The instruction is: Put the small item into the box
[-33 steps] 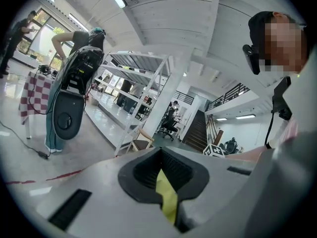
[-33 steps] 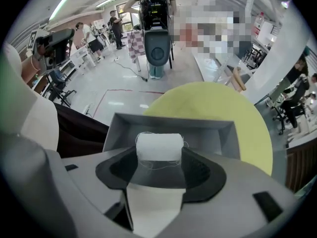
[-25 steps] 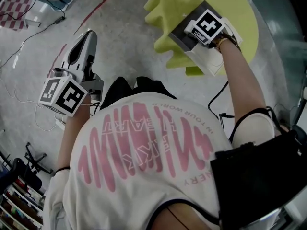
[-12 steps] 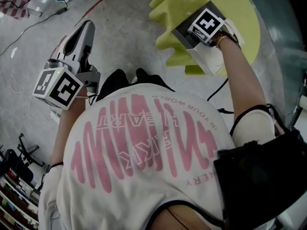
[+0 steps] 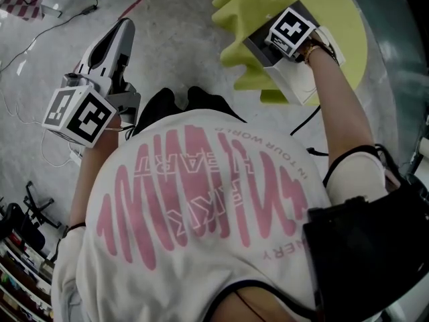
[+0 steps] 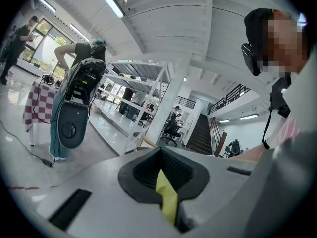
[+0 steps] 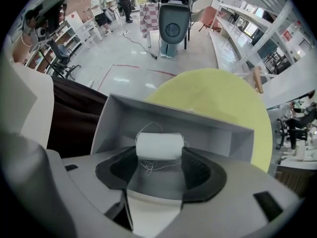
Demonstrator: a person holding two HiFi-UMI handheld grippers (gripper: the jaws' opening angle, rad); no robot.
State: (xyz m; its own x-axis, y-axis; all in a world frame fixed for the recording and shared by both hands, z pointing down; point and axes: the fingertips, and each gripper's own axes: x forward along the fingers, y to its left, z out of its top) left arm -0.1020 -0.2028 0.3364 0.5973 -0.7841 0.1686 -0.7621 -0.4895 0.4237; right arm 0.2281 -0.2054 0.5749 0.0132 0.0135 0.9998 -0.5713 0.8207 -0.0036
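Left gripper (image 6: 159,158) drifts up, clamped on a yellow strip (image 6: 167,197); right gripper (image 7: 159,157) grips white thread spool (image 7: 159,146) over open box (image 7: 218,133).

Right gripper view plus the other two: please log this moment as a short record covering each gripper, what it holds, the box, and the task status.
left gripper: away from the table, pointing up into the room; fingers shut on a yellow strip
right gripper: over the box; fingers shut on the thread spool
thread spool: white, loose threads trailing, held over the open box
box: white, open, on the yellow table
status: spool not yet released into the box
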